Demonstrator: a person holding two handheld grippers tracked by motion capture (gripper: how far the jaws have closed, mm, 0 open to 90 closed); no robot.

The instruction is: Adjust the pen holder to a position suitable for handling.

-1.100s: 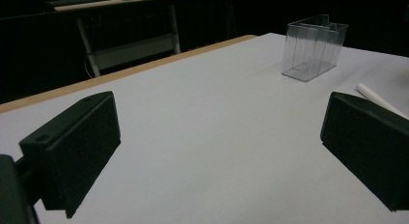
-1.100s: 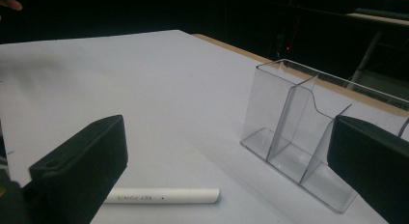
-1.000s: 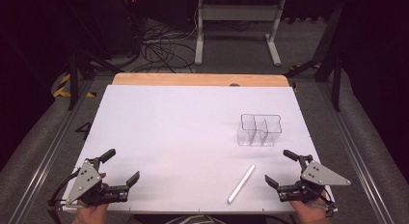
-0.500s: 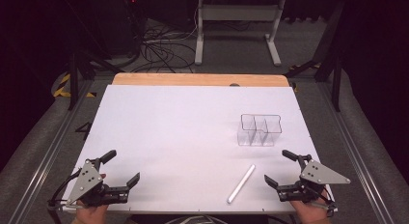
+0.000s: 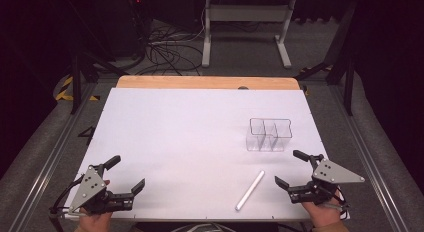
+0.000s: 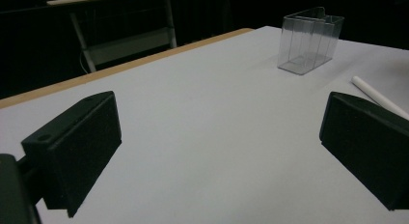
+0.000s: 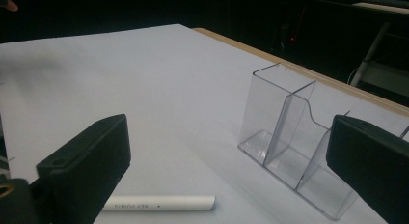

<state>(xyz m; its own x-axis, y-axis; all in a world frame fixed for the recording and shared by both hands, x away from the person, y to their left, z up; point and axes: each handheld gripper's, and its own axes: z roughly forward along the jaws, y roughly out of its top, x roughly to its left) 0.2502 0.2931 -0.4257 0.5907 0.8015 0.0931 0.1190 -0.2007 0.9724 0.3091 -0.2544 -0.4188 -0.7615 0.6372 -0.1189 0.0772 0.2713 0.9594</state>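
Left gripper (image 5: 124, 173) and right gripper (image 5: 292, 168): jaws spread, empty. White pen (image 5: 250, 190) flat between them, nearer right jaws; clear organizer (image 5: 268, 134) just beyond.

The white-topped table (image 5: 190, 137) lies open across its left and middle. On the right, only 2 obstacles: a clear plastic divided holder (image 5: 268, 135) and, near it, a white cylindrical marker (image 5: 250, 190).

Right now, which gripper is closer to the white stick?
Right. The right gripper sits just beside the white stick, while the left gripper waits across the table near the opposite corner.
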